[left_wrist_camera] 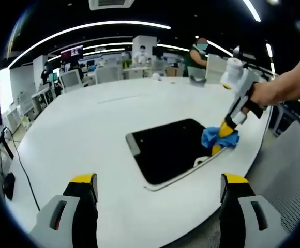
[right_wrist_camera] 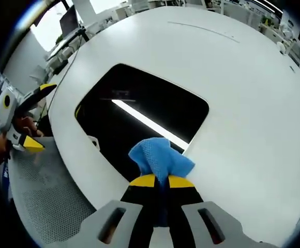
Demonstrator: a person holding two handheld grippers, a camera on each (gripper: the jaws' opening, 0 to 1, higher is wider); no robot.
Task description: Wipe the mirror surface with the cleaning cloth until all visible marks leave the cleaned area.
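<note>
So the mirror [left_wrist_camera: 166, 149] lies flat on the white bench [left_wrist_camera: 88, 129], near its right edge, dark glass reflecting a ceiling light strip. The right hand-held gripper [right_wrist_camera: 160, 181] is clamped tight on the blue cleaning cloth [right_wrist_camera: 160, 157], pressing it onto the mirror's near right corner. The left hand-held gripper [left_wrist_camera: 158, 183] hovers at the near bench edge, jaws wide apart, holding nothing.
</note>
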